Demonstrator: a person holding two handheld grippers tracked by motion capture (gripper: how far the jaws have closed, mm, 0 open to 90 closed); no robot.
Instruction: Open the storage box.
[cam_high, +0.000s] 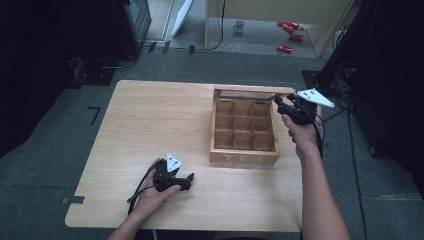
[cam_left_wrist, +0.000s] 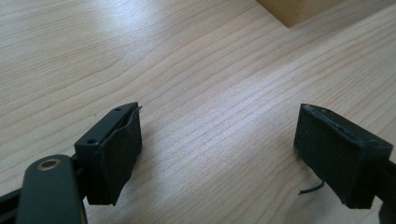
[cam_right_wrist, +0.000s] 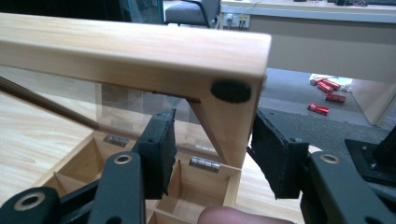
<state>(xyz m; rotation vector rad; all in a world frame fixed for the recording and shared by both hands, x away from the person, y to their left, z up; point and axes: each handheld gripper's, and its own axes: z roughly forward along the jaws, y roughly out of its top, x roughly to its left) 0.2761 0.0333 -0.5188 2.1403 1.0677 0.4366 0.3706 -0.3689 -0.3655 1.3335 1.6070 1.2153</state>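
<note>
While its lid (cam_right_wrist: 140, 51) stands raised on the hinges at the far edge, the wooden tea box (cam_high: 244, 131) sits on the right half of the table (cam_high: 150, 125), its front wall lettered TEA and its inside split into a grid of small compartments that look bare. In the right gripper view the lid's side frame, with a dark round pad on its corner, runs down between the two black jaws; the right pad (cam_right_wrist: 275, 156) sits against the wood, while on the left a thin gap seems to remain, so whether the right gripper (cam_high: 288, 106) truly clamps the lid cannot be told. A clear pane fills the lid's frame, and a small metal hinge (cam_right_wrist: 204, 163) shows below it on the box's back wall.

Well apart, near the table's front edge, the left gripper (cam_high: 186, 181) lies low over bare wood in the person's left hand (cam_high: 150, 195), its jaws spread wide with nothing between them. Its own view catches a corner of the box at the top.

On the floor beyond the table lie several red cans (cam_high: 290, 36) and a mug (cam_high: 239, 26).
</note>
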